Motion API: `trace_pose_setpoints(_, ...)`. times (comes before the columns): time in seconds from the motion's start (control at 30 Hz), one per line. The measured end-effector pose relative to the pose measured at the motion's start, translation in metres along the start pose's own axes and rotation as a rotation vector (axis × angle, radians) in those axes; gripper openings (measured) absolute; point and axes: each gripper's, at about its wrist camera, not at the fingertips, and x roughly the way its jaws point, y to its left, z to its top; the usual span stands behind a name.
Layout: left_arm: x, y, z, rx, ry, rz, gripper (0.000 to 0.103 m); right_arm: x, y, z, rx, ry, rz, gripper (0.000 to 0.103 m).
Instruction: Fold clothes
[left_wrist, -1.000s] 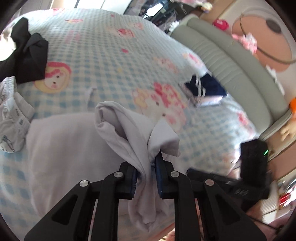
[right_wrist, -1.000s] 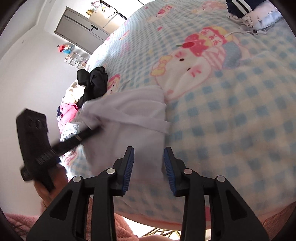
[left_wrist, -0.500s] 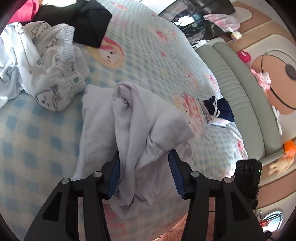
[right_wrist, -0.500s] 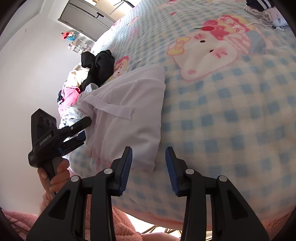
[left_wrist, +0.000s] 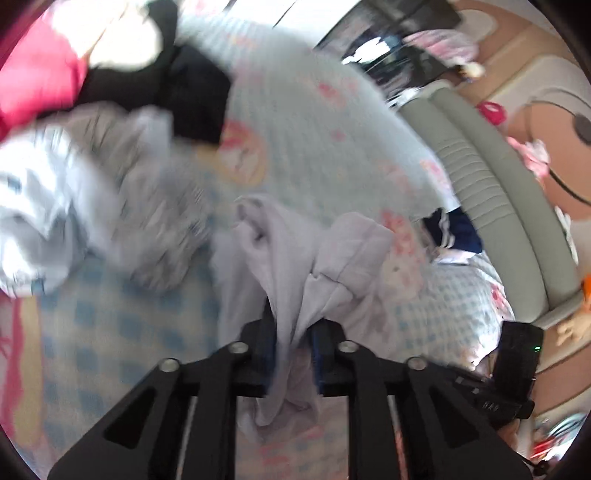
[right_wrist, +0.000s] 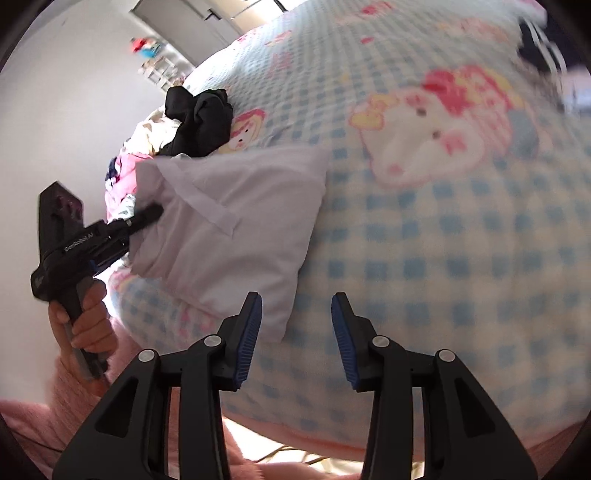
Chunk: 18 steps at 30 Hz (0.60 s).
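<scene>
pale lilac cloth (left_wrist: 295, 266) sat at frame centre on the checked bedspread (right_wrist: 424, 258), its bunched edge clamped in the left gripper (left_wrist: 293, 343), probably to carry a fold over, though blur hid the layers. right gripper (right_wrist: 295, 328) hovered with jaws apart at the garment's lower corner.

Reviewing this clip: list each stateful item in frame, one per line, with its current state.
left claw: shut on the white garment.
right claw: open, empty, above the bed.
white garment: partly folded on the bed, one end bunched in the left claw.
black garment: crumpled, unfolded.
navy striped garment: lying by the headboard; fold unclear.
</scene>
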Motion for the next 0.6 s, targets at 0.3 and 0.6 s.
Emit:
trace_pose_setpoints(0.3,0.009,0.056,-0.028,-0.204,0.091,-0.121,0.060,0.025,-0.003,0.008,0.076,0.069,0.145,0.047)
trace_pose_setpoints(0.6,0.030,0.002,-0.048,-0.021,0.159,0.005,0.028,0.048,0.011,-0.007,0.043,0.091,0.198,0.009)
